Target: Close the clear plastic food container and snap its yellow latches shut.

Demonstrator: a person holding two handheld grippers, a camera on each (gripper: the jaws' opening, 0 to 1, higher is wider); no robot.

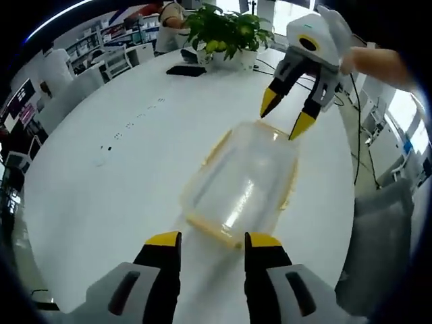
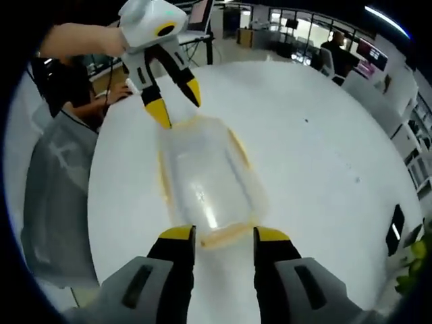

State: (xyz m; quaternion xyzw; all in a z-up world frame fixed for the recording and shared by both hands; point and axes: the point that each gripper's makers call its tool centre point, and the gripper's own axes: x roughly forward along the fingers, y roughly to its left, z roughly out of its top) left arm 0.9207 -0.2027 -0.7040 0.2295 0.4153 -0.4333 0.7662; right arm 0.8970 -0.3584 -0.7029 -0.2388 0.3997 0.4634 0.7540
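A clear plastic food container (image 1: 244, 181) with a yellow rim and yellow latches lies on the white round table (image 1: 101, 196). Blur hides whether its lid is seated. In the left gripper view my left gripper (image 1: 212, 241) stands open at the container's near end, its yellow tips just short of the rim. Over the far end hovers the right gripper (image 1: 285, 115), open and pointing down. From the right gripper view the container (image 2: 206, 177) runs away from my right gripper (image 2: 223, 234), whose open tips flank its near latch. The left gripper (image 2: 177, 103) hangs open above the far end.
A potted plant (image 1: 226, 34) and a black flat object (image 1: 185, 70) sit at the table's far side. A grey draped chair (image 2: 57, 196) stands by the table edge. A person's hand (image 1: 378, 64) holds the right gripper. Cables (image 1: 354, 128) hang over the table's edge.
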